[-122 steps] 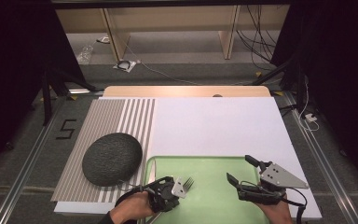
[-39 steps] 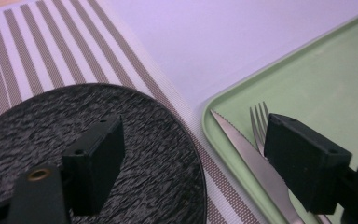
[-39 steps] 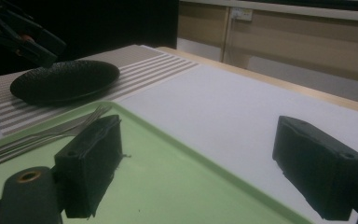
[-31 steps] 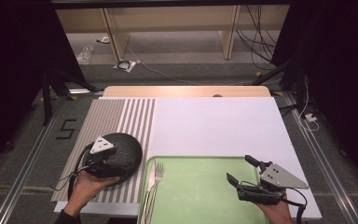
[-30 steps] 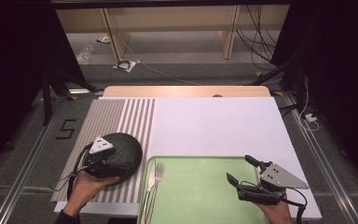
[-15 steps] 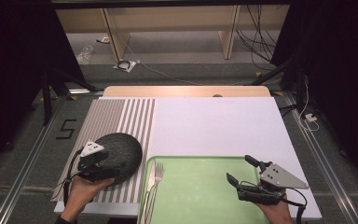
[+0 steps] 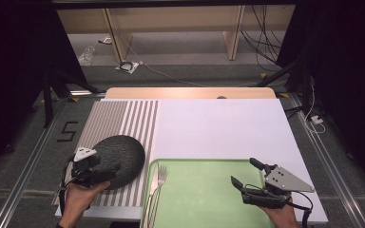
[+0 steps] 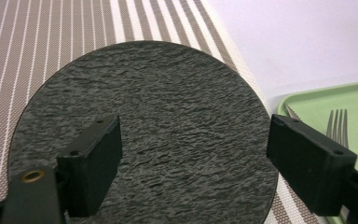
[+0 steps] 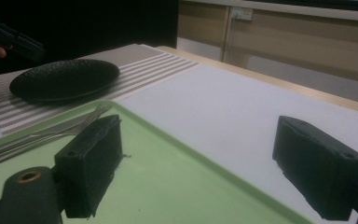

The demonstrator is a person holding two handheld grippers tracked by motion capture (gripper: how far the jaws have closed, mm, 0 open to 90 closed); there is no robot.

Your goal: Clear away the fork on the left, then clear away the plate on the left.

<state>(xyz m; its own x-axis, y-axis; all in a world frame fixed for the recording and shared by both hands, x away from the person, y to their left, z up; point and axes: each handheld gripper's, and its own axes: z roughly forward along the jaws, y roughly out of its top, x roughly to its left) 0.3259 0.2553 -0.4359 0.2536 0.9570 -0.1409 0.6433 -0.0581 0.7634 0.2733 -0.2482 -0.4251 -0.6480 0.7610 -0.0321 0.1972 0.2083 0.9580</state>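
Observation:
A dark round textured plate (image 7: pixel 121 159) lies on the striped placemat (image 7: pixel 123 118). My left gripper (image 7: pixel 105 167) hovers over the plate's near left part, open, with nothing between its jaws. In the left gripper view the plate (image 8: pixel 168 102) spreads under my left gripper (image 8: pixel 193 154). A fork (image 7: pixel 158 183) lies along the left edge of the green tray (image 7: pixel 204 190). My right gripper (image 7: pixel 244 172) is held open over the tray's right side. In the right gripper view my right gripper (image 9: pixel 198 163) has only the bare tray (image 9: pixel 177 168) under it.
White table covering (image 7: pixel 218 128) stretches behind the tray. In the right gripper view the plate (image 9: pixel 65 77) and the fork (image 9: pixel 74 119) sit at the left. Beyond the table's far edge is floor with cables and wooden shelving.
My left gripper left the fork on the tray and moved left over the plate, then drifted a little further left. The right gripper has not moved.

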